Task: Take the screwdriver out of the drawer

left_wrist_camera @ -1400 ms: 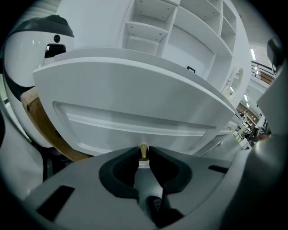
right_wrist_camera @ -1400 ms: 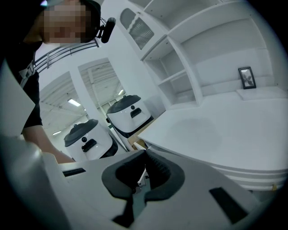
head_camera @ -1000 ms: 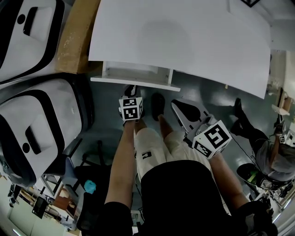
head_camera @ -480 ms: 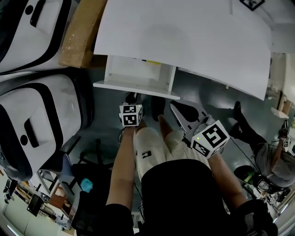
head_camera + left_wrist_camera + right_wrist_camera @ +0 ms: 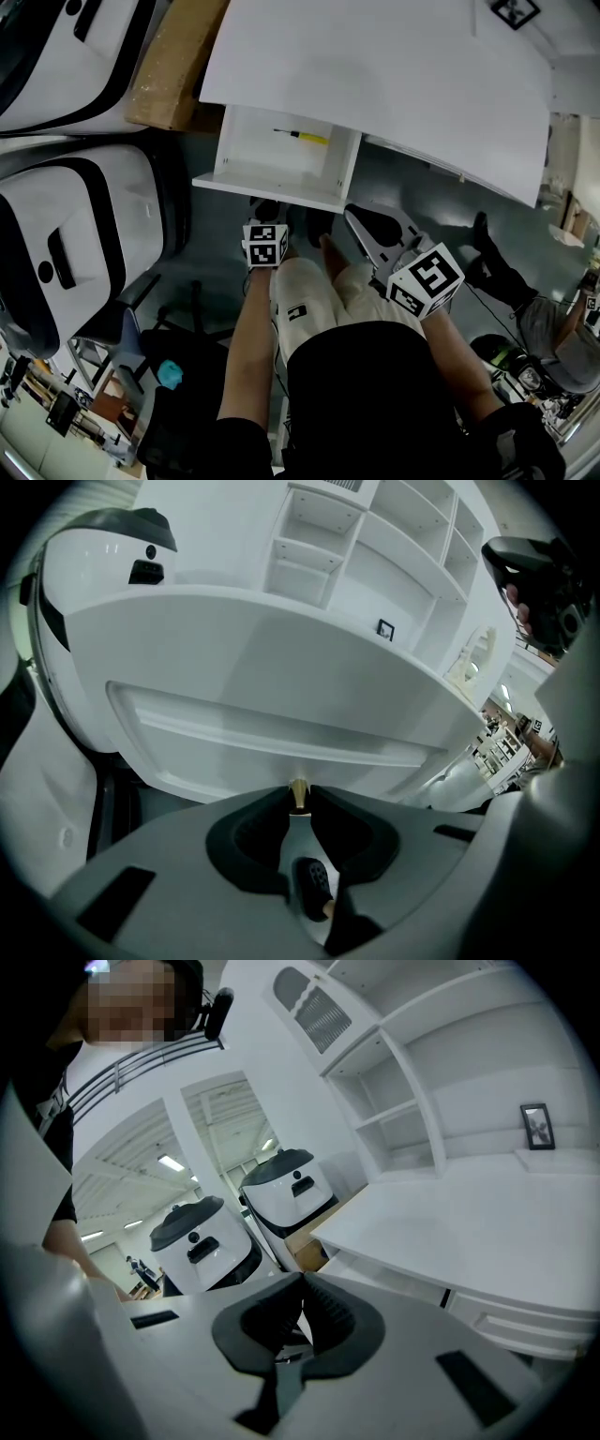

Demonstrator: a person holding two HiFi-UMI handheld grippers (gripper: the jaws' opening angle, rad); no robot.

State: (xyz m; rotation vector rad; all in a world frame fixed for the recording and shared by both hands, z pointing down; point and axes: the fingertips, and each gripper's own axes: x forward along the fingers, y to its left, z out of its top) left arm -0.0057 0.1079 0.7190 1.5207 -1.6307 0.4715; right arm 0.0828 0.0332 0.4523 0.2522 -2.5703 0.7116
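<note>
A white drawer (image 5: 272,161) stands pulled out from under the white desk (image 5: 375,75). Inside it, near the back, lies a screwdriver (image 5: 306,137) with a yellow handle and a thin dark shaft. My left gripper (image 5: 268,204) is at the middle of the drawer's front, shut on the small brass knob (image 5: 297,793), which shows between its black jaws; the drawer front (image 5: 262,742) fills the left gripper view. My right gripper (image 5: 353,216) hangs to the right of the drawer below the desk edge, with its jaws (image 5: 302,1283) shut on nothing.
Two large white machines with black trim (image 5: 66,244) stand at the left, and a cardboard box (image 5: 169,70) is beside the desk. White shelves (image 5: 375,555) rise behind the desk, with a small picture frame (image 5: 536,1127) on it. Another person (image 5: 553,328) is at the far right.
The drawer has slid further out toward me with my left gripper on its knob. The screwdriver inside has come into view. My right gripper has barely moved.
</note>
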